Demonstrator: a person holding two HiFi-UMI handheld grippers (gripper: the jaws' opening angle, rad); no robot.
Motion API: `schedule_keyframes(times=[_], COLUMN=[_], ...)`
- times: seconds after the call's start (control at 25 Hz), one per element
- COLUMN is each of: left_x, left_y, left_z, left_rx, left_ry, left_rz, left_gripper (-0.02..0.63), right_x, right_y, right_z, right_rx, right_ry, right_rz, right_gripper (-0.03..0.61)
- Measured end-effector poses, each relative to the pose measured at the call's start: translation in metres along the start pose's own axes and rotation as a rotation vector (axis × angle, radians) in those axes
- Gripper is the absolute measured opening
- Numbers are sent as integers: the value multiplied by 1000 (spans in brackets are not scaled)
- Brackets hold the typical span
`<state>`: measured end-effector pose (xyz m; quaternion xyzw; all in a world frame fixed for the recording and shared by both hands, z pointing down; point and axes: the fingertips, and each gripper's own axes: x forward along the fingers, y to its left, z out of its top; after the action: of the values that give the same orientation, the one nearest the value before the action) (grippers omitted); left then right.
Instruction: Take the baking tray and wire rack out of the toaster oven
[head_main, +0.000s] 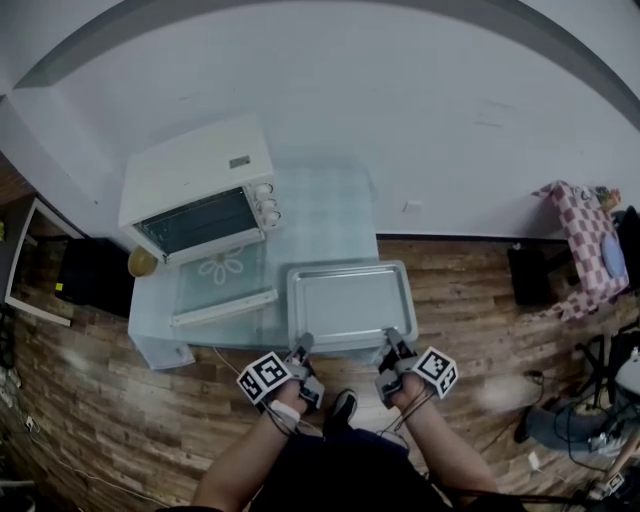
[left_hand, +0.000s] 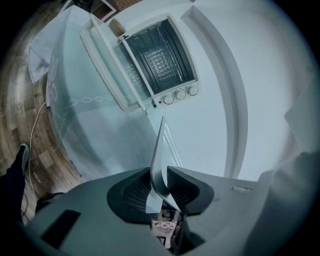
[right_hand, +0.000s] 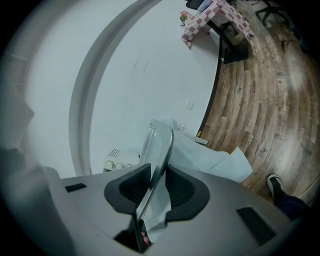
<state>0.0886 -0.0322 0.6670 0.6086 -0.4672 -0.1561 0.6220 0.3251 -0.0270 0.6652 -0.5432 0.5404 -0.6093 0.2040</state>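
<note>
I hold the silver baking tray (head_main: 350, 303) level over the near right part of the table, clear of the white toaster oven (head_main: 200, 185). My left gripper (head_main: 302, 348) is shut on the tray's near left rim and my right gripper (head_main: 393, 344) on its near right rim. In the left gripper view the tray (left_hand: 161, 150) stands edge-on between the pads, and in the right gripper view the tray (right_hand: 159, 150) does too. The oven door (head_main: 224, 283) lies open and flat. Inside the oven (left_hand: 161, 60) the wire rack (left_hand: 157, 62) shows on its rails.
A pale cloth-covered table (head_main: 330, 215) carries the oven against a white wall. A cable (head_main: 232, 362) trails on the wood floor by my shoe (head_main: 341, 408). A checked-cloth table (head_main: 585, 245) and chairs stand far right; dark furniture (head_main: 90, 275) sits left of the table.
</note>
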Motion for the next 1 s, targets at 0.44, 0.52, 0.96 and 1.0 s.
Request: schedule_keyframes(times=[0.44, 0.52, 0.96, 1.0], left_x=[-6, -6, 1, 2], left_y=[47, 54, 82, 82], left_z=[-12, -13, -20, -19], left_rx=[53, 52, 61, 75], left_ry=[26, 39, 115, 120], left_rz=[126, 143, 192, 194], left_gripper=[112, 114, 109, 109], right_x=[15, 17, 28, 30], right_y=[-36, -39, -62, -62], right_z=[-26, -28, -41, -41], right_rx=[-30, -39, -121, -131], right_ry=[98, 104, 162, 163], right_rz=[-42, -57, -123, -125], right_gripper=[107, 109, 147, 158])
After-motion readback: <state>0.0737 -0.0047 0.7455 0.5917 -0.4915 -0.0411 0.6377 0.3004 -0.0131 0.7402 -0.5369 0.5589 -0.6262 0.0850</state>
